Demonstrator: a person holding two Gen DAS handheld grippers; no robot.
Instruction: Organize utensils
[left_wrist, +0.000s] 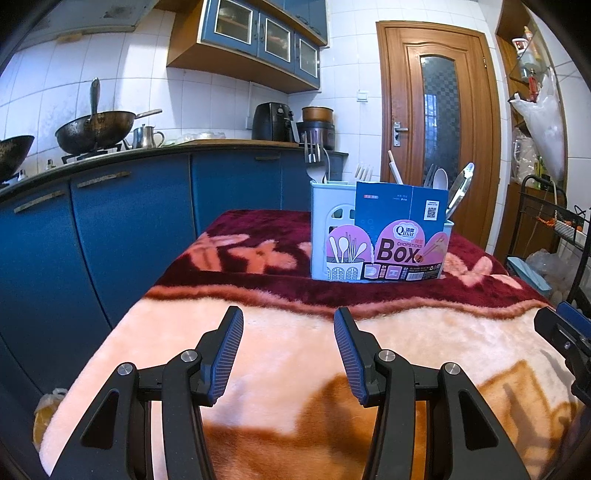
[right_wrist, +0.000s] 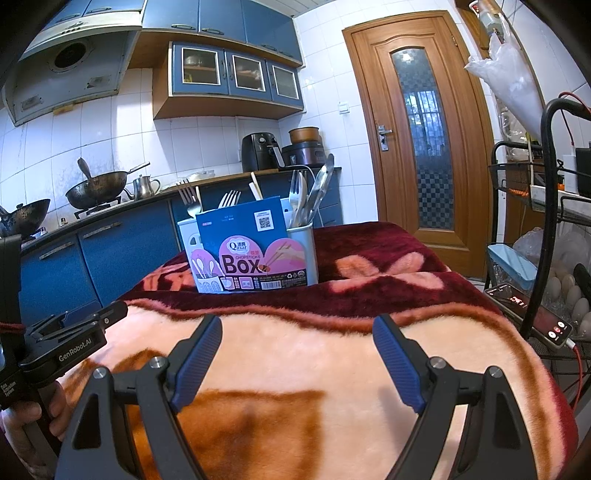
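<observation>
Hand-held gripper (left_wrist: 288, 354) before utensil holder (left_wrist: 380, 240)

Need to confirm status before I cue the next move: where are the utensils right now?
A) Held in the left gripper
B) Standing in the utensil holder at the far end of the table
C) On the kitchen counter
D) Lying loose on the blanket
B: the forks, spoons and tongs stand in the utensil holder, while the left gripper and right gripper are open and empty over the blanket.
</observation>
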